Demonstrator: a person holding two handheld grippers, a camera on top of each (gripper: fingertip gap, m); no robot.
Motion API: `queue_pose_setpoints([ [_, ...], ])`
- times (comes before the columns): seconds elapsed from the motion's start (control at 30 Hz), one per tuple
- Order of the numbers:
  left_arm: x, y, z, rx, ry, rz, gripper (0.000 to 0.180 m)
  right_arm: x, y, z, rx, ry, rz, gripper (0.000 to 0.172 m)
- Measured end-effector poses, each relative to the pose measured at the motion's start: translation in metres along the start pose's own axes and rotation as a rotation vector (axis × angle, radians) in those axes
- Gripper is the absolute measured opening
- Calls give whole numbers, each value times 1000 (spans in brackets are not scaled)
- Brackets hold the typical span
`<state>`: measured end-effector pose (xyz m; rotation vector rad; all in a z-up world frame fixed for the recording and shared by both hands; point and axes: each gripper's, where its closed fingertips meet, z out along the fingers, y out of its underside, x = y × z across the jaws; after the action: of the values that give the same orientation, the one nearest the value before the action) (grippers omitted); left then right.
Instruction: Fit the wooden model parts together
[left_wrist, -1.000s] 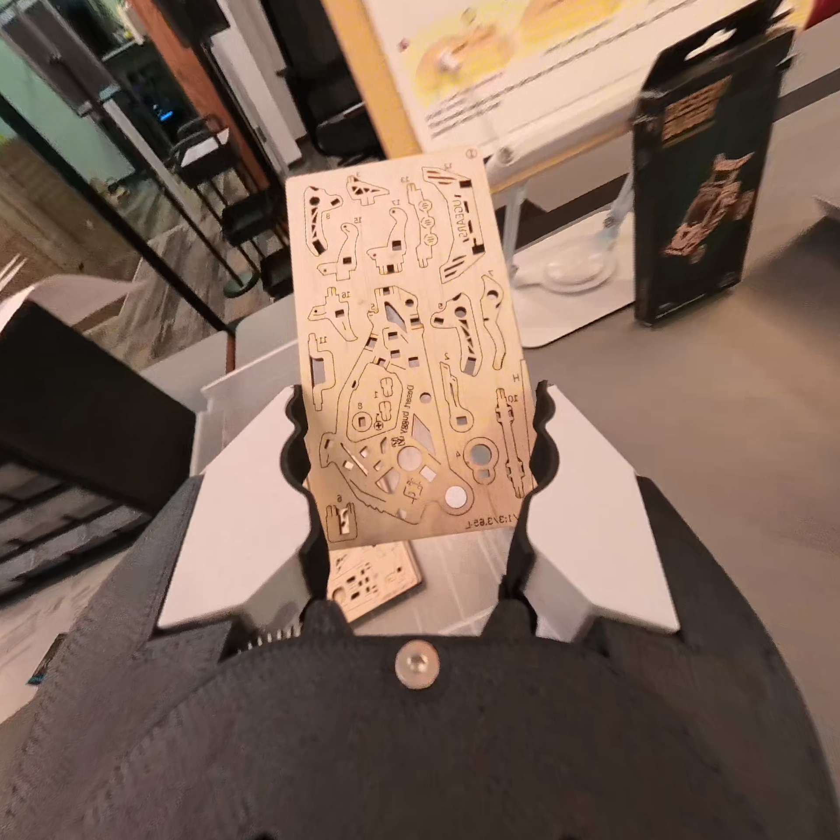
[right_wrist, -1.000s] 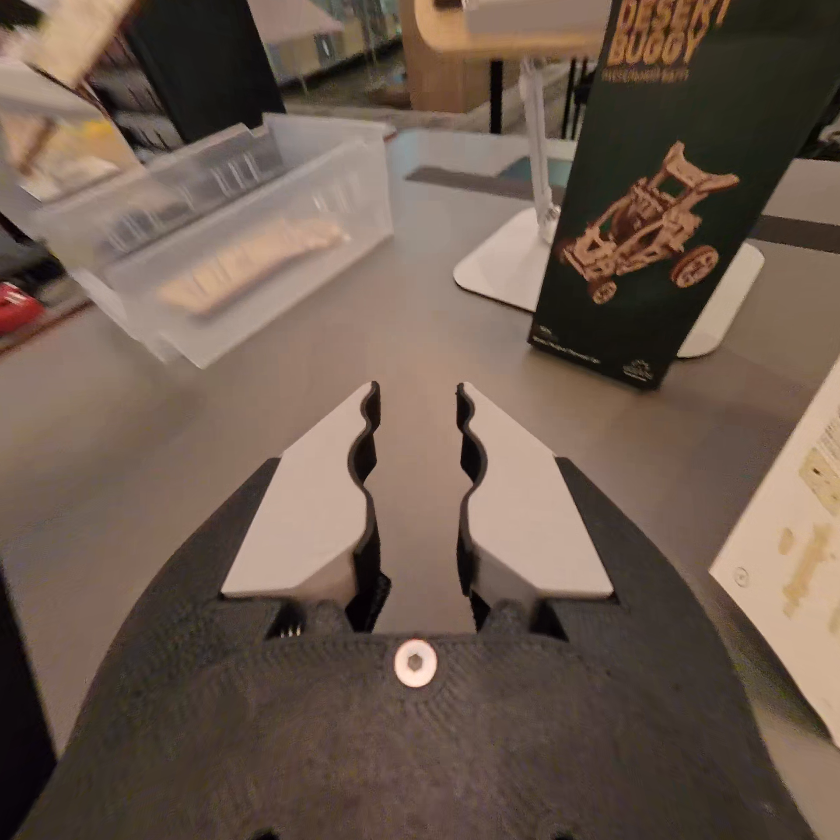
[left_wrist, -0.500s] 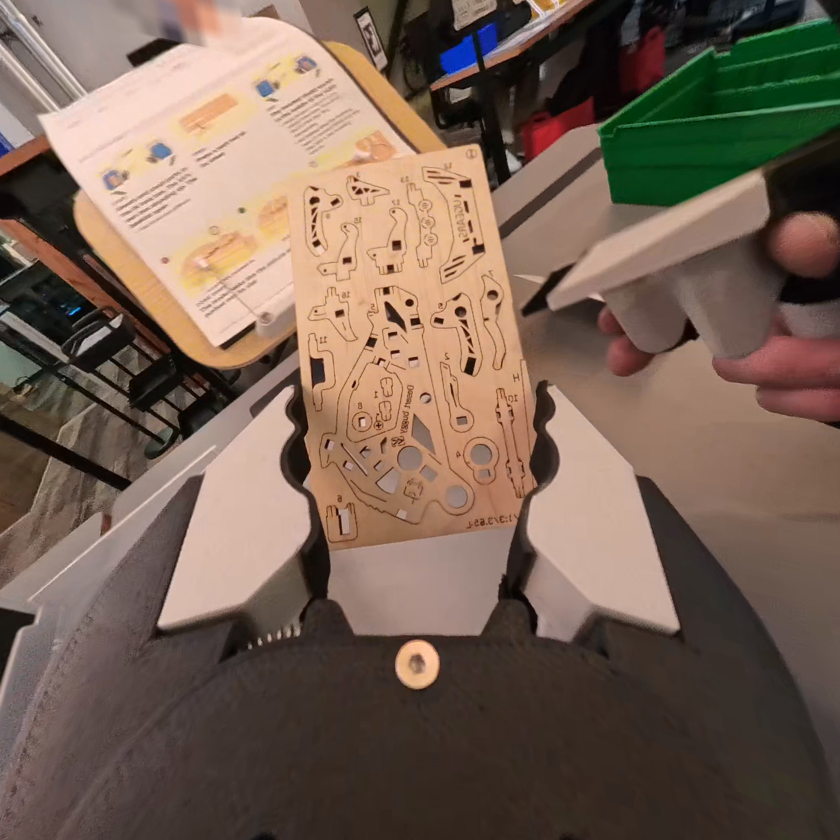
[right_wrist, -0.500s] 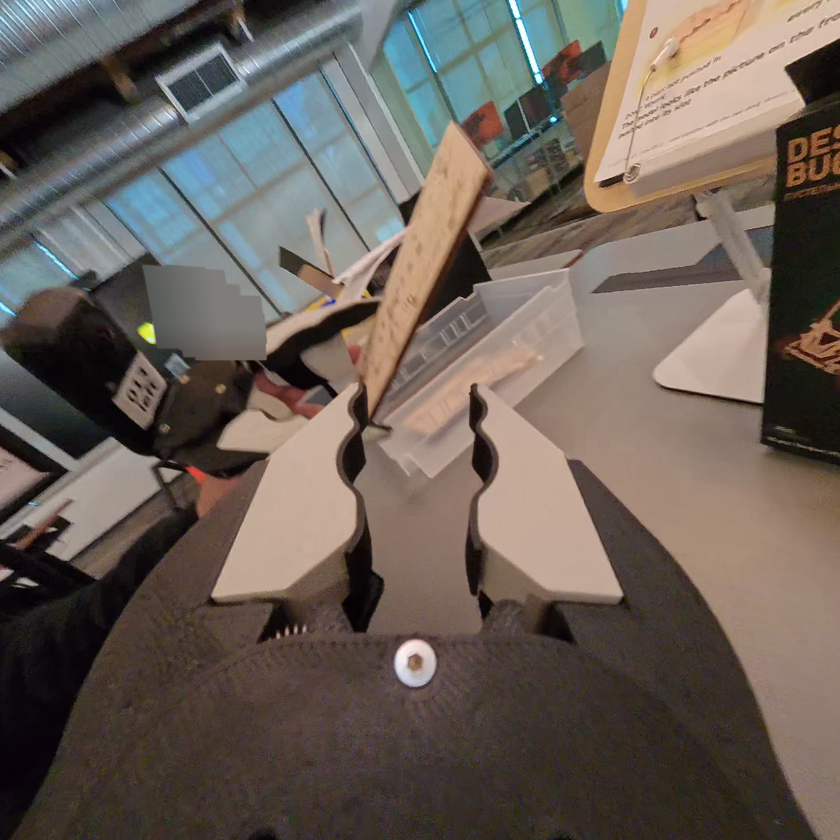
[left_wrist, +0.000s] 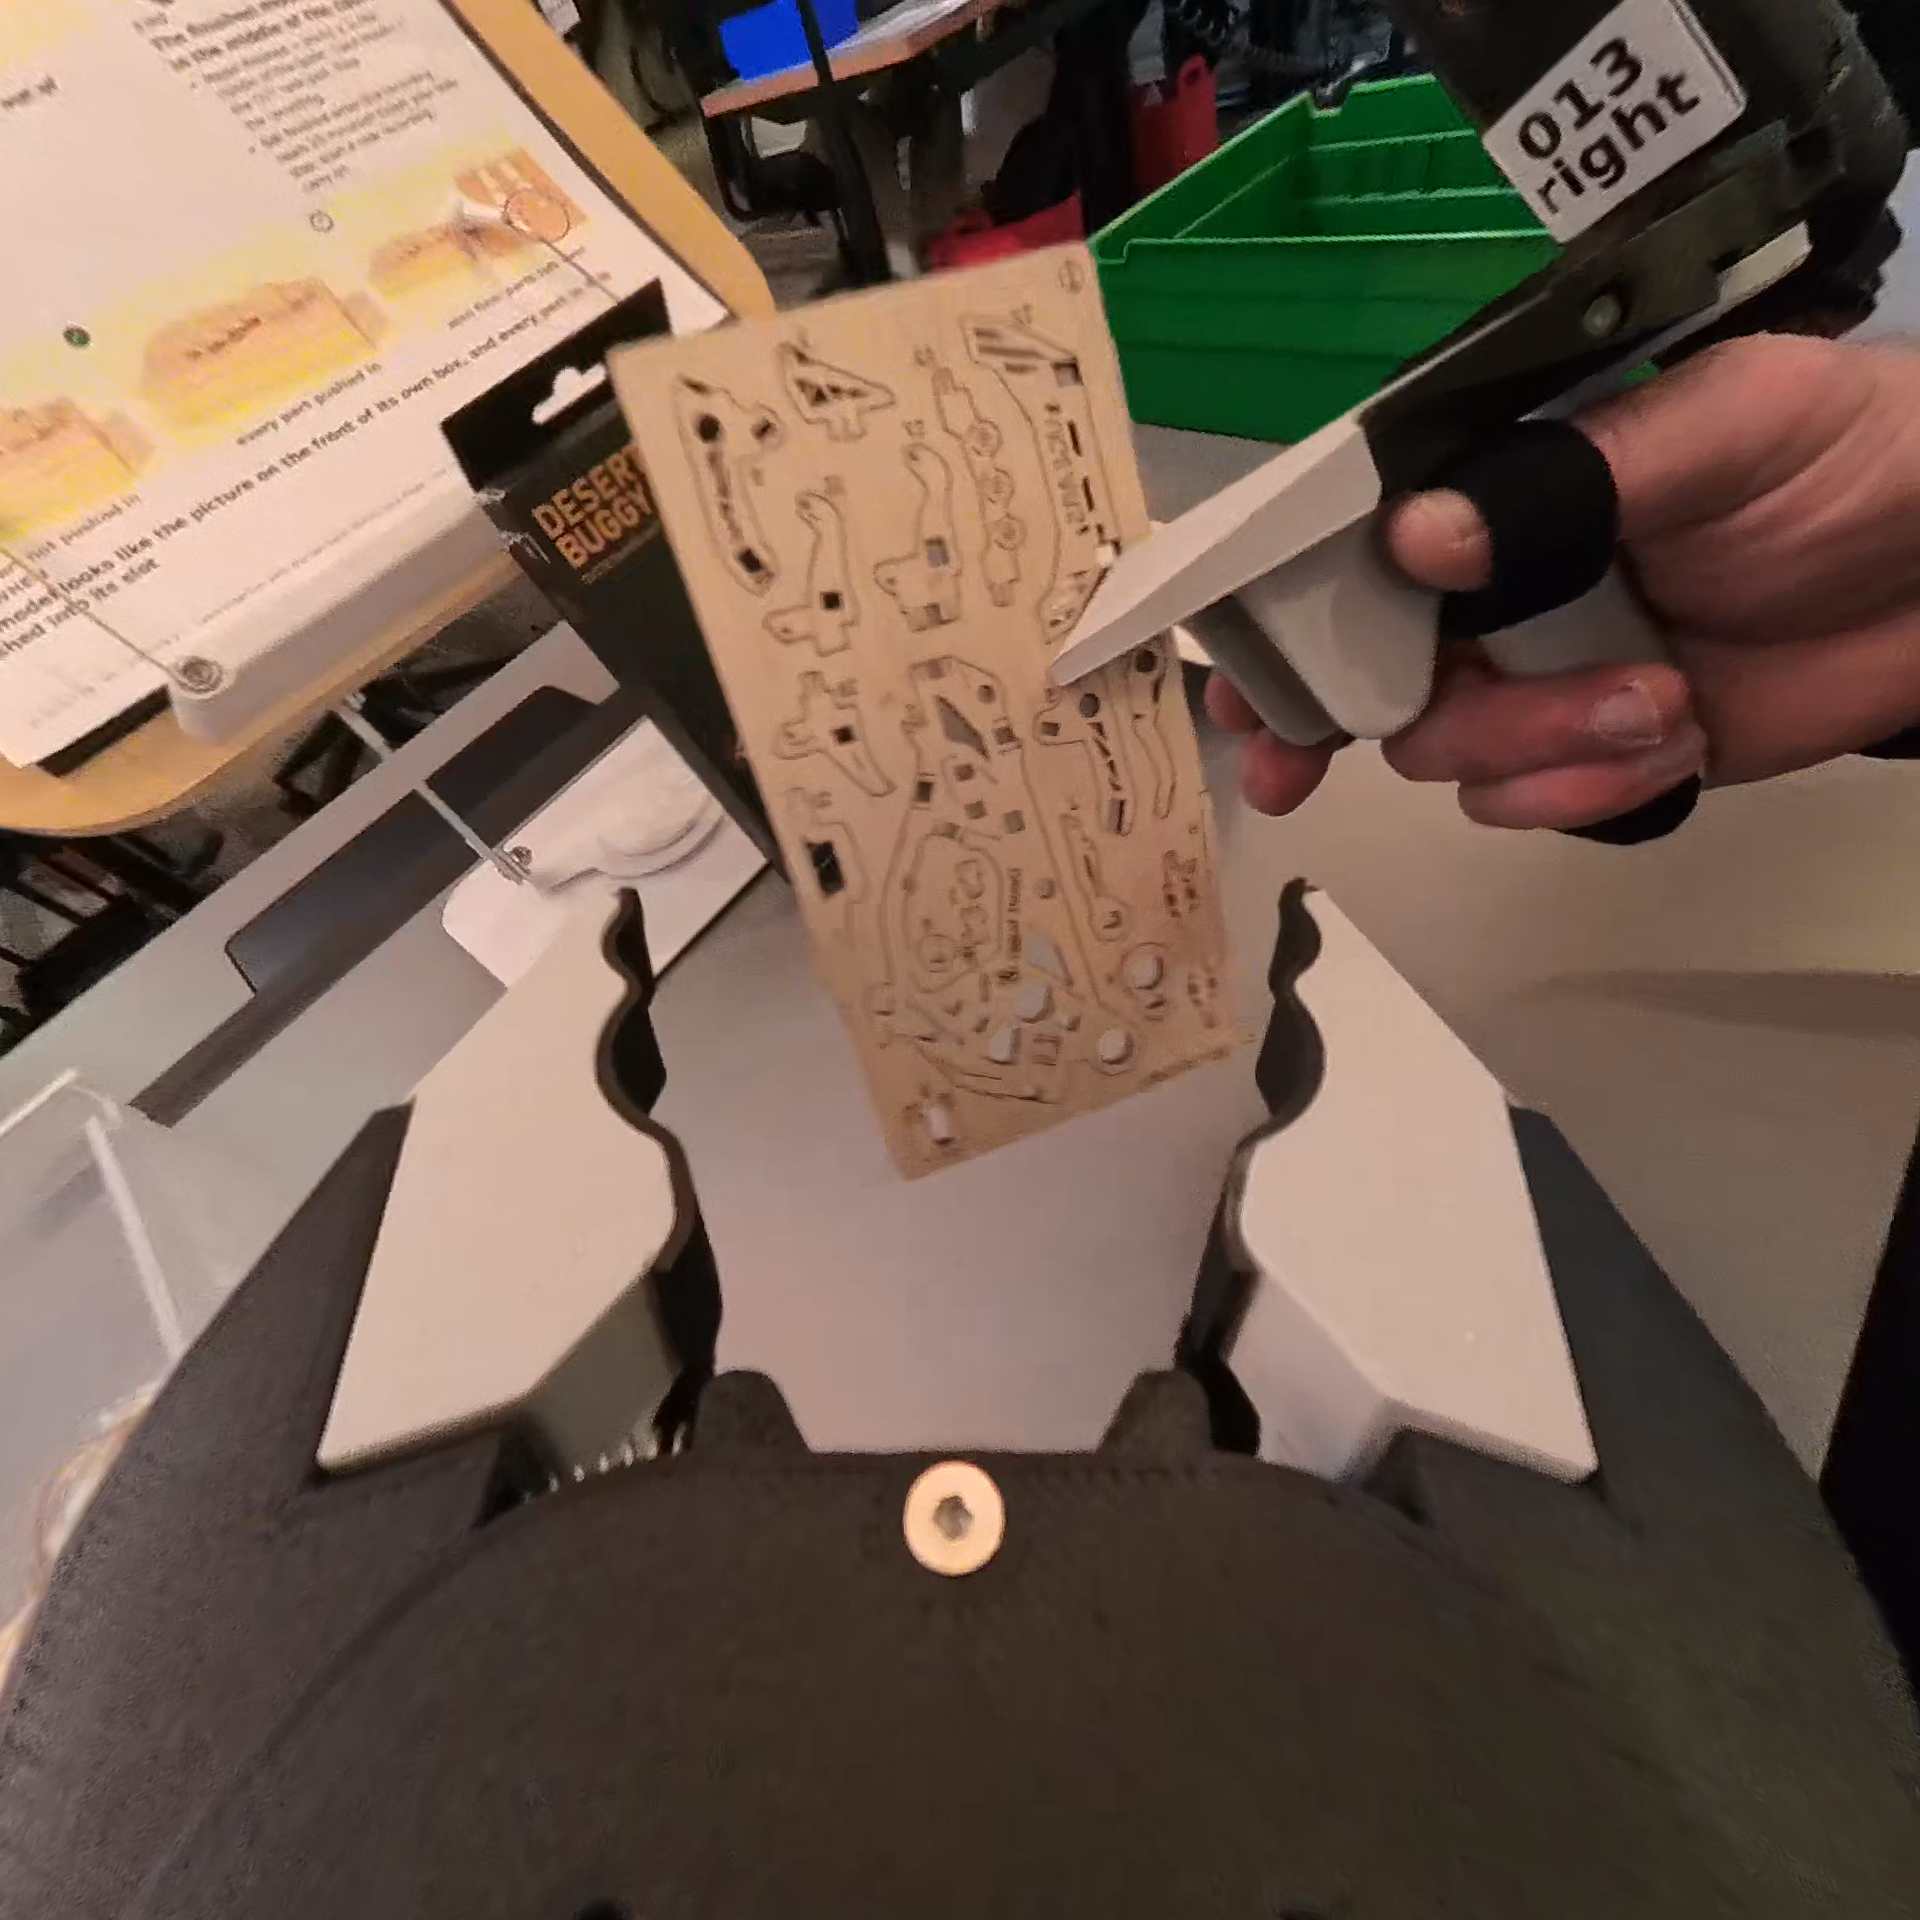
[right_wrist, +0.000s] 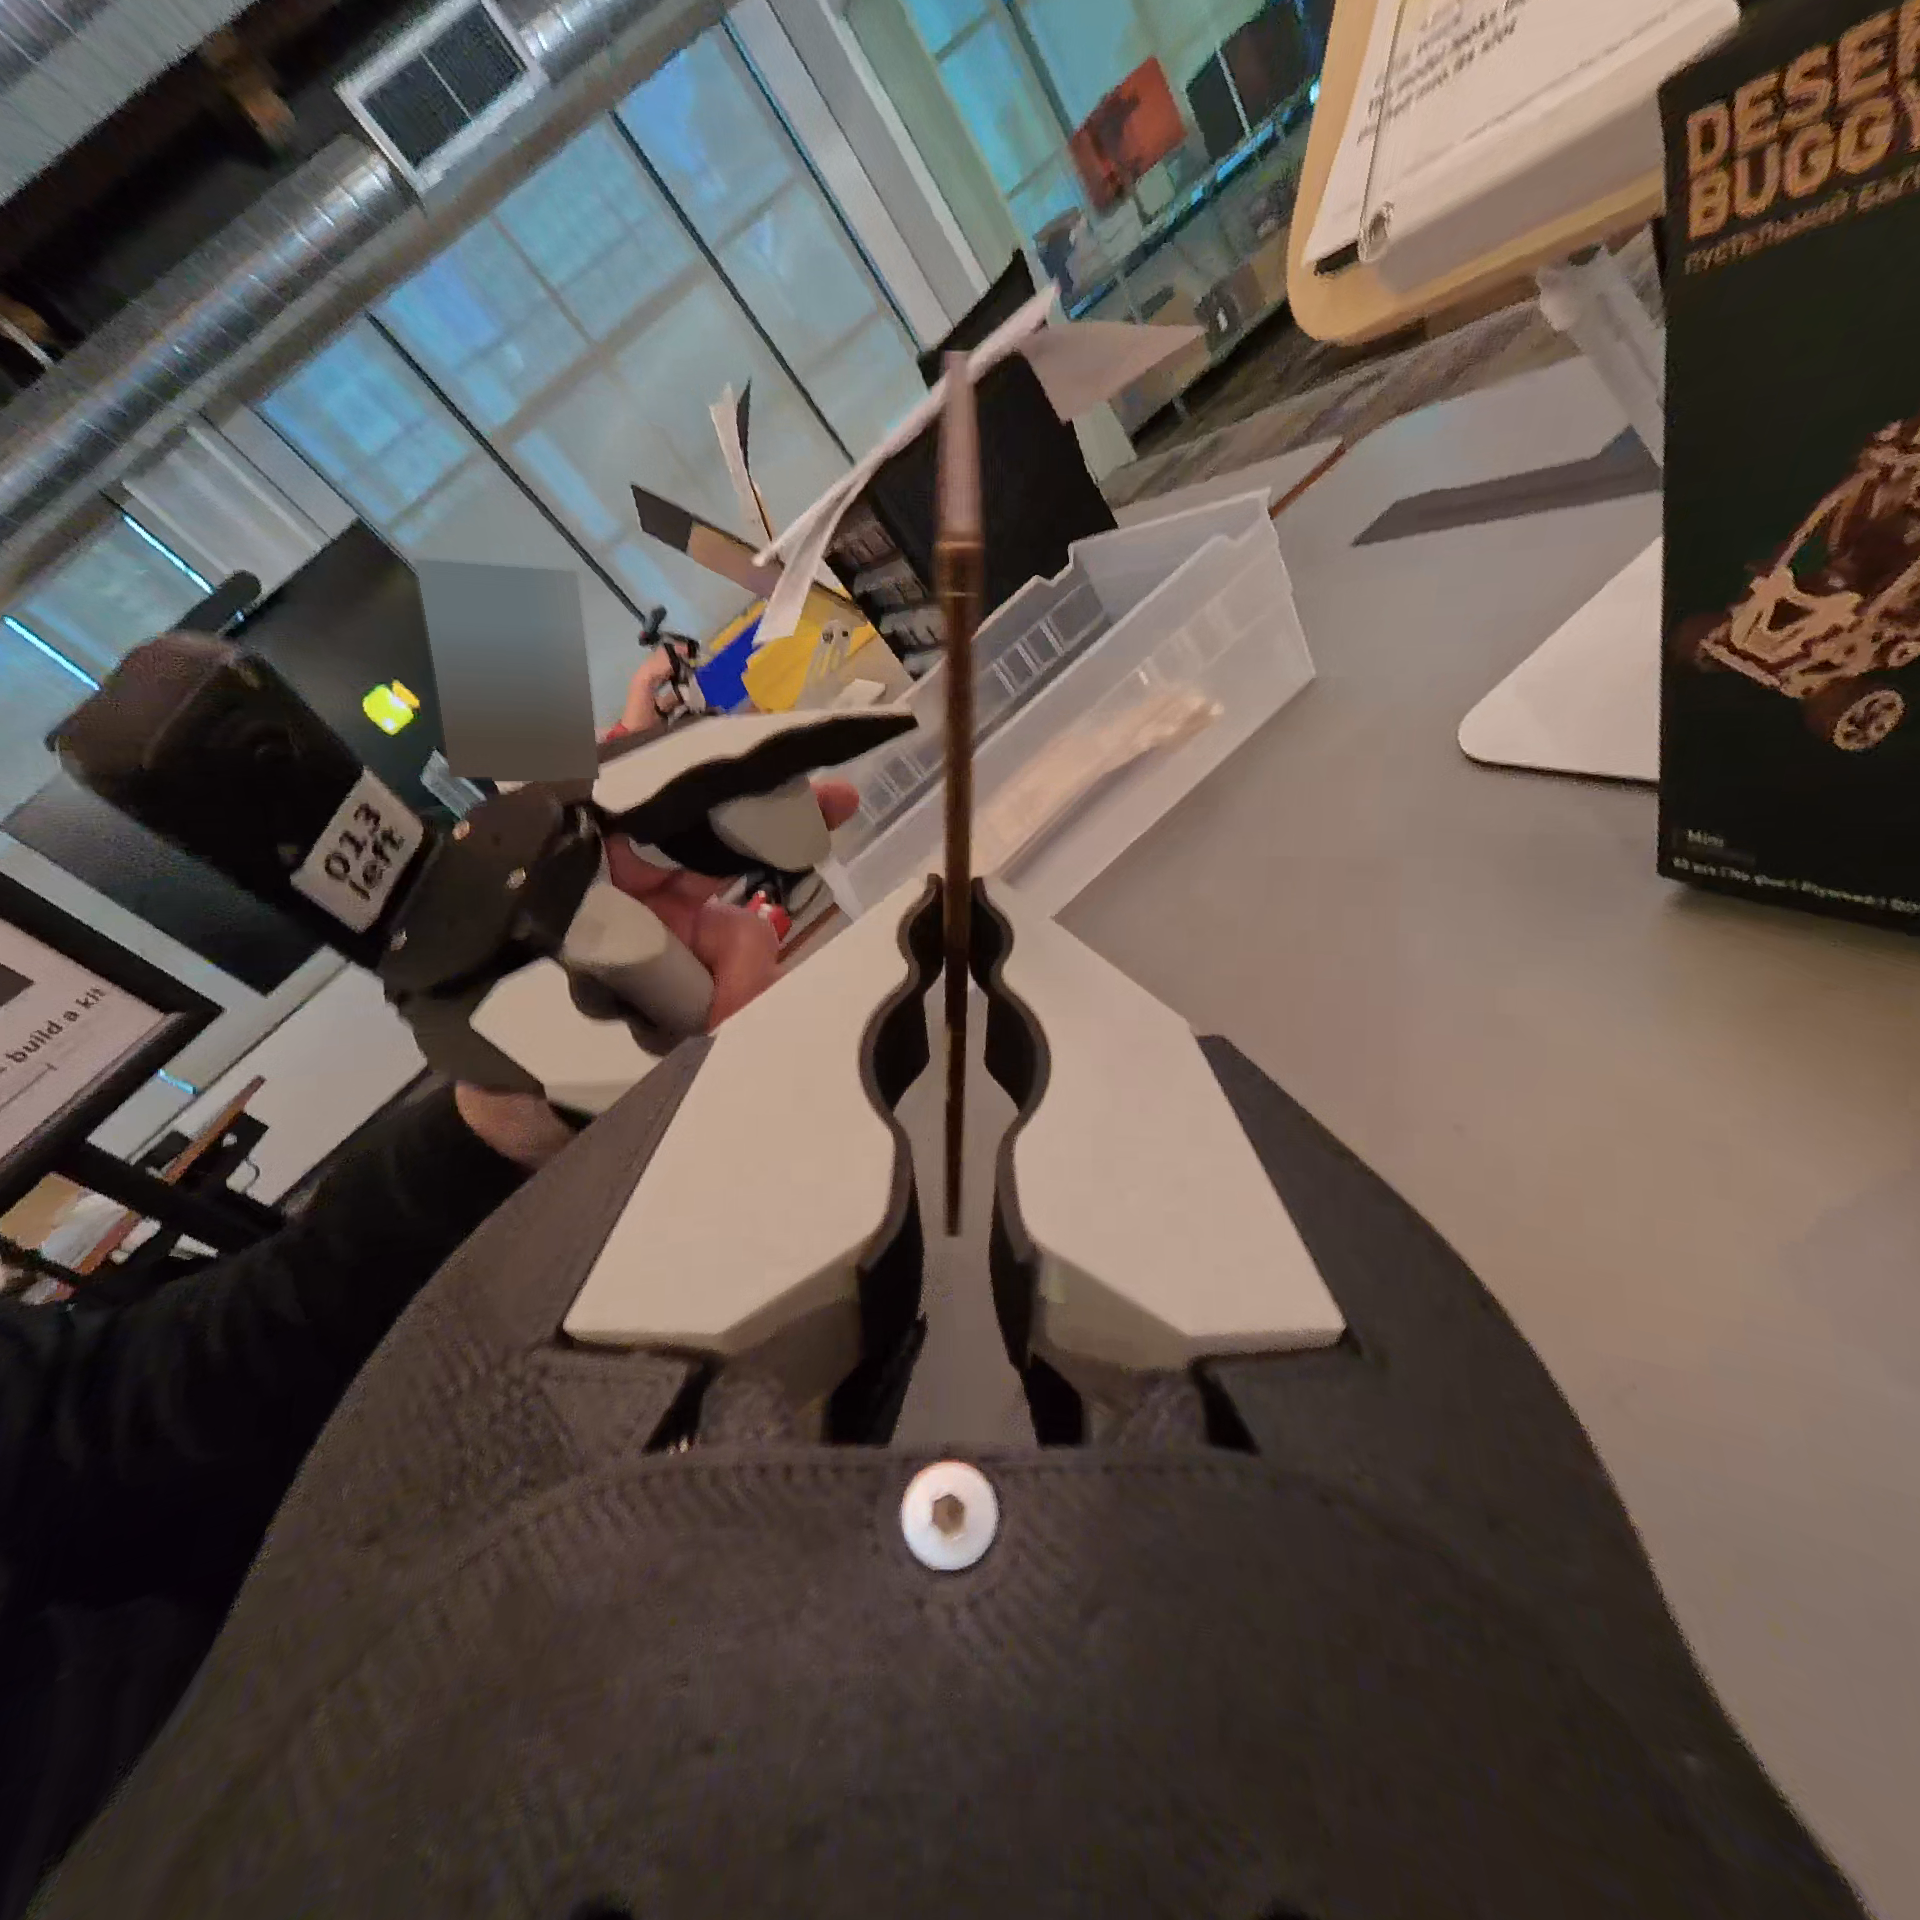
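The wooden sheet (left_wrist: 925, 717) has changed hands: half a second ago the left gripper (left_wrist: 956, 997) clamped it by its two long edges, and now those fingers stand spread wide, with clear space on either side of the sheet's lower end, so they no longer touch it. The right gripper (right_wrist: 954, 914), which was half open and approaching from the side, has clenched onto the sheet; its own view shows the board edge-on (right_wrist: 954, 727), running straight up between the two dark pads, which press on both faces. From the left view the right fingers (left_wrist: 1195, 561) reach in from the right and pinch the sheet at its right edge, about midway up. The sheet hangs in the air above the grey table (left_wrist: 1558, 1091), tilted a little off the vertical, in front of the dark kit box (left_wrist: 582, 540) and the instruction sheet on its stand (left_wrist: 208, 364). For the task this looks like a handover: the sheet is still whole, its cut-out parts mostly in place, so no fitting has begun, and the freed left gripper is probably now available to push out or pick a part. The right hand (left_wrist: 1683, 582) holds its tool level, coming in sideways with fingers wrapped round the grip; the left hand (right_wrist: 675, 914) holds its tool low and to the left, pointing toward the sheet, fingers spread. A clear bin (right_wrist: 1122, 675) with more wooden pieces sits behind, and a green bin (left_wrist: 1309, 239) farther off.
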<state>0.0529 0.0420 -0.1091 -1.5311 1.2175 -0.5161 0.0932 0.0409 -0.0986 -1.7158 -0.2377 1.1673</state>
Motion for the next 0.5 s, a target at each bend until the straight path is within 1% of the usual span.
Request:
queue_pose_setpoints([
  [0.07, -8, 3, -3, 2, 28, -47, 110, -1, 7, -2, -54, -41, 10, 1],
  [0.17, -3, 13, 0, -31, 193, -180, 96, -8, 14, -4, -115, -118, 48, 1],
  [0.27, 14, 19, 4, -37, 379, -303, 78, -19, 22, -6, -173, -212, 84, 1],
  [0.4, 44, 13, -2, 27, 646, -457, 41, -29, 30, -8, -216, -291, 105, 1],
  [0.47, 54, 12, -4, 41, 718, -497, 14, -28, 32, -6, -222, -285, 97, 1],
  [0.5, 56, 12, -3, 47, 732, -531, 7, -26, 31, -6, -218, -275, 93, 2],
])
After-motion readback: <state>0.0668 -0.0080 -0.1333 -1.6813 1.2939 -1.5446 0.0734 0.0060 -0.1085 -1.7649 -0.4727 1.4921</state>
